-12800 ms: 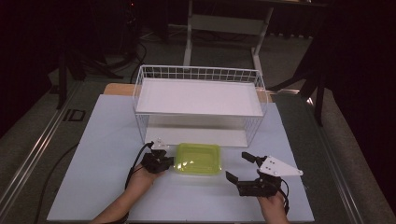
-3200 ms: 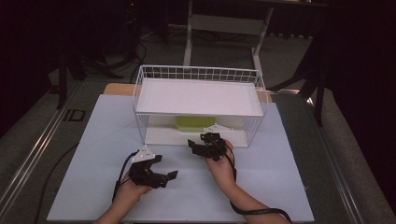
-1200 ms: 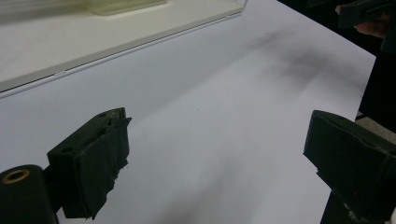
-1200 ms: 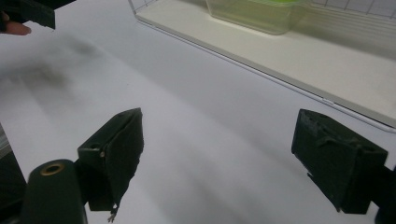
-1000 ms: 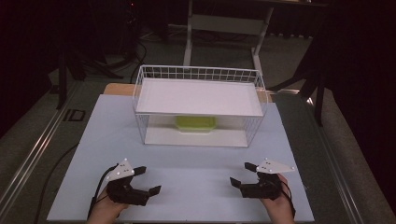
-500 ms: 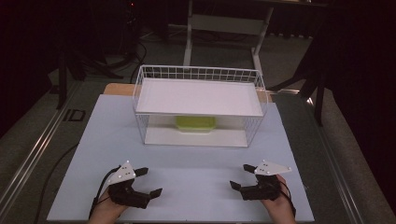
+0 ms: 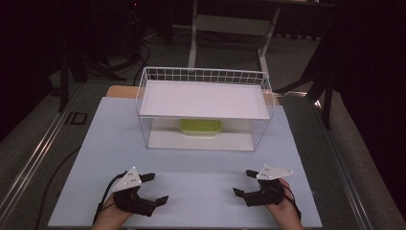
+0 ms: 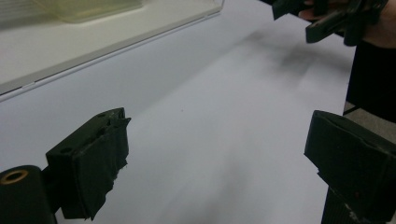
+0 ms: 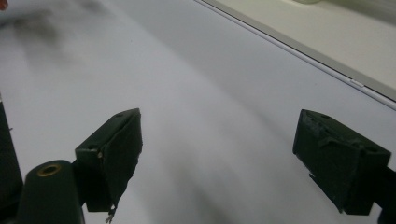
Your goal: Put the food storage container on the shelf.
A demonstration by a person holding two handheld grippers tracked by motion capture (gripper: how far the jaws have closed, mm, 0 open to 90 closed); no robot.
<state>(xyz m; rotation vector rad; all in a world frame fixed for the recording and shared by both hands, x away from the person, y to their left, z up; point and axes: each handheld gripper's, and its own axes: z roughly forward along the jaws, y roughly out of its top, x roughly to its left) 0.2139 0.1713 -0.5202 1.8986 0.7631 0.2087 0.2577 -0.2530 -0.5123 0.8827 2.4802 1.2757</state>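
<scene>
A yellow-green lidded container lies on the lower shelf of a white wire rack, under its upper white board. Its pale edge shows at the top of the left gripper view. My left gripper rests near the front left of the table, jaws wide apart and nothing between them. At the front right, my right gripper is open too, its jaws spread over bare mat. Both grippers sit well in front of the rack.
A pale blue mat covers the table, with open room between the grippers and the rack. The rack's lower shelf edge runs across the right gripper view. Dark floor, cables and a desk frame lie beyond the table.
The container, earlier out on the mat between the grippers, now lies inside the rack. Both grippers have drawn back to the front edge; over the last second they have barely shifted.
</scene>
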